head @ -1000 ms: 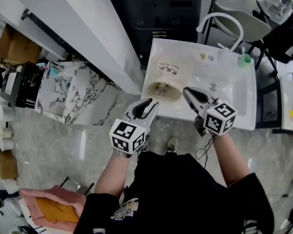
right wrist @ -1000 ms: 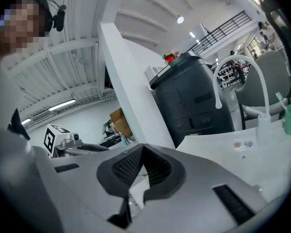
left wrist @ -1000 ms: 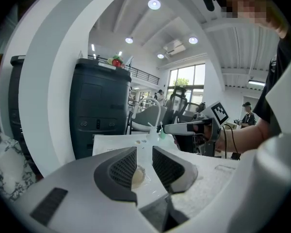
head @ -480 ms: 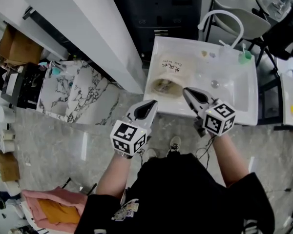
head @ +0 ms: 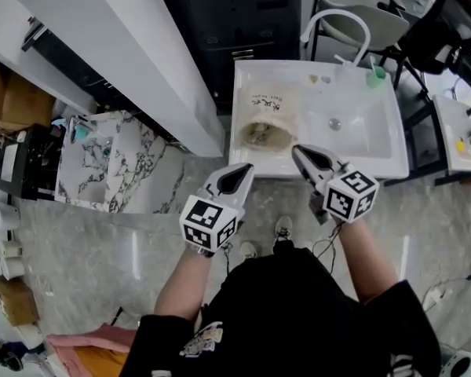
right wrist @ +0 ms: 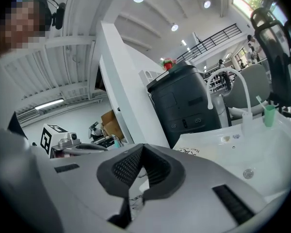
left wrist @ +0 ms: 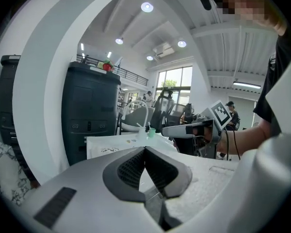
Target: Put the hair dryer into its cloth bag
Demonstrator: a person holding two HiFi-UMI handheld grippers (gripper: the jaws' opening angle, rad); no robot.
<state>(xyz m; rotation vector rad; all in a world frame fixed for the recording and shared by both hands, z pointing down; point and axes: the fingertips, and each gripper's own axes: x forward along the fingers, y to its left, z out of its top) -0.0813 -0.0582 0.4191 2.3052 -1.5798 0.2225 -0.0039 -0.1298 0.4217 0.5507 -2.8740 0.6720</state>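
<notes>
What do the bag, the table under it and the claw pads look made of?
Bag: beige cloth, matte, probably cotton or linen. It slumps softly and carries dark print.
Table: white and smooth with a slight sheen. Could be laminate or plastic; cannot tell which.
Claw pads: dark, matte, rubbery-looking material with a fine cross-hatched grip texture.

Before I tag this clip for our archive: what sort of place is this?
Probably an open-plan workshop or office hall, not a home: a high ceiling with recessed lights, a railed upper walkway, and office chairs behind the white table.
</notes>
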